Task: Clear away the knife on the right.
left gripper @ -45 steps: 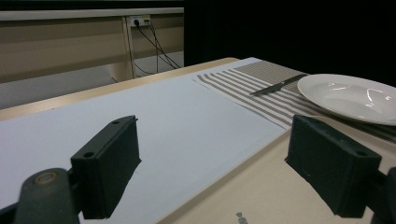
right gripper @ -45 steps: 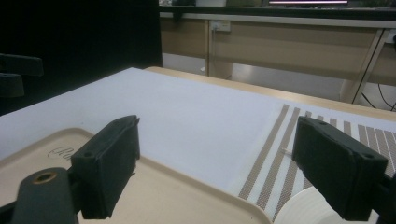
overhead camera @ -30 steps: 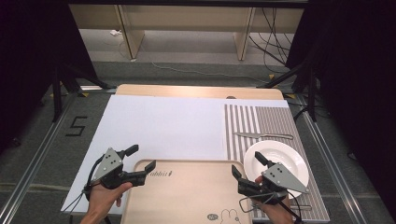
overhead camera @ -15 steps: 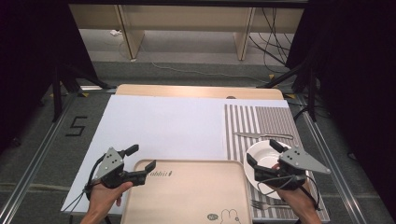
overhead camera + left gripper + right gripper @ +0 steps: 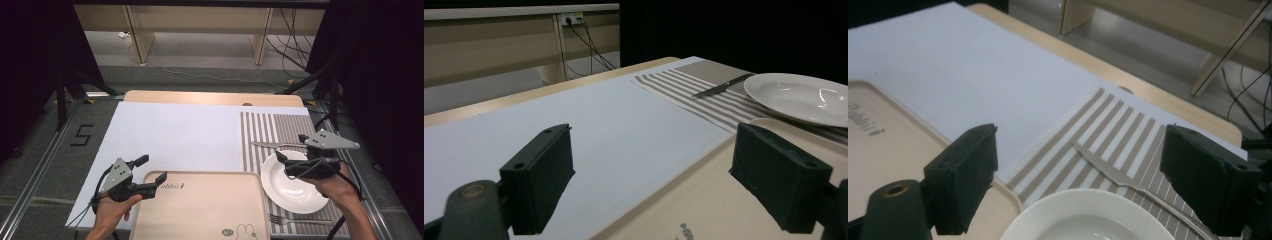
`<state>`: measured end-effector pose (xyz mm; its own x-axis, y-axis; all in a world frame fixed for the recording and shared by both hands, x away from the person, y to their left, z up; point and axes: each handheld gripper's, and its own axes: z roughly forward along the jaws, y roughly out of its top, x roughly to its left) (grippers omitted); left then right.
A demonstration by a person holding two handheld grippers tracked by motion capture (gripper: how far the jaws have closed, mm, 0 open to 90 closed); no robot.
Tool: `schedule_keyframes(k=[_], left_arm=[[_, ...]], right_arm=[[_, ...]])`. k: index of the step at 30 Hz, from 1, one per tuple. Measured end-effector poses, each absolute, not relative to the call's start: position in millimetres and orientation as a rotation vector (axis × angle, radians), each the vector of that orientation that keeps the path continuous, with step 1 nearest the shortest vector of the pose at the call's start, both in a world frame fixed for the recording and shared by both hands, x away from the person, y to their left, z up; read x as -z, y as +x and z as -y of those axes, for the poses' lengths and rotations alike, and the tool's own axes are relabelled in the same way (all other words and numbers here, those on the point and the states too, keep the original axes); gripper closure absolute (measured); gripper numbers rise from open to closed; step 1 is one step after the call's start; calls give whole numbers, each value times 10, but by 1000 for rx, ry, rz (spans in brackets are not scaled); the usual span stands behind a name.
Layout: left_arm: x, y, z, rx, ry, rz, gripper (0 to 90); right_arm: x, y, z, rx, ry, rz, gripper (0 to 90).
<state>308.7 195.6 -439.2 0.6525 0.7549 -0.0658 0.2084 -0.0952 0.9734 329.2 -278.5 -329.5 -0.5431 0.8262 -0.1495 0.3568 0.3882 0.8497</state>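
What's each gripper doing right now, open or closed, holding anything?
Left gripper: open, holding nothing, jaws straddling the tray corner.
Right gripper: open, holding nothing, above the white plate.

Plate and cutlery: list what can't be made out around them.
- Plate: high view, far right rim hidden by the right claw and hand.
- Knife: right claw view, handle end hidden behind a jaw.
- Fork: high view, tines too small to count.
- Tray: high view, near edge cut off by the frame.
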Motion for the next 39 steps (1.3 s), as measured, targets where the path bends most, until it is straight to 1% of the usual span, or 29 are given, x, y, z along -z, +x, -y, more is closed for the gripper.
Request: schedule_keyframes(k=[4, 10, 11, 12, 13, 14, 18, 24, 27, 28, 39], left_arm=[[4385, 3085, -1966, -556, 1643, -804, 162], [4393, 3092, -1953, -548, 1640, -795, 162], [4391, 3089, -1954, -551, 1646, -797, 162], [4390, 3088, -1956, -553, 1650, -798, 162], [4391, 3088, -1956, -553, 1650, -797, 162], [4391, 3088, -1960, -556, 1650, -799, 162], [4392, 3091, -1961, -559, 1653, -800, 162], [4403, 3099, -1945, -552, 1654, -793, 162], [4398, 3092, -1944, -558, 1664, -794, 162], [4401, 3093, -1946, -557, 1663, -793, 162], [4402, 3099, -1939, -556, 1668, -789, 162]], right_arm=[[3278, 3437, 2805, -992, 1041, -2157, 176], [3265, 3699, 2865, -888, 1066, -2234, 169], [3265, 3699, 2865, -888, 1066, -2234, 169], [3279, 3797, 2886, -861, 1091, -2248, 169], [3279, 3797, 2886, -861, 1091, -2248, 169], [3303, 3908, 2921, -847, 1093, -2267, 168], [3374, 4111, 2971, -775, 1113, -2291, 168], [3462, 4337, 3007, -652, 1129, -2350, 168], [3499, 4424, 3040, -643, 1130, -2365, 172], [3549, 4506, 3067, -625, 1143, -2393, 173], [3762, 4820, 3136, -474, 1204, -2468, 169]])
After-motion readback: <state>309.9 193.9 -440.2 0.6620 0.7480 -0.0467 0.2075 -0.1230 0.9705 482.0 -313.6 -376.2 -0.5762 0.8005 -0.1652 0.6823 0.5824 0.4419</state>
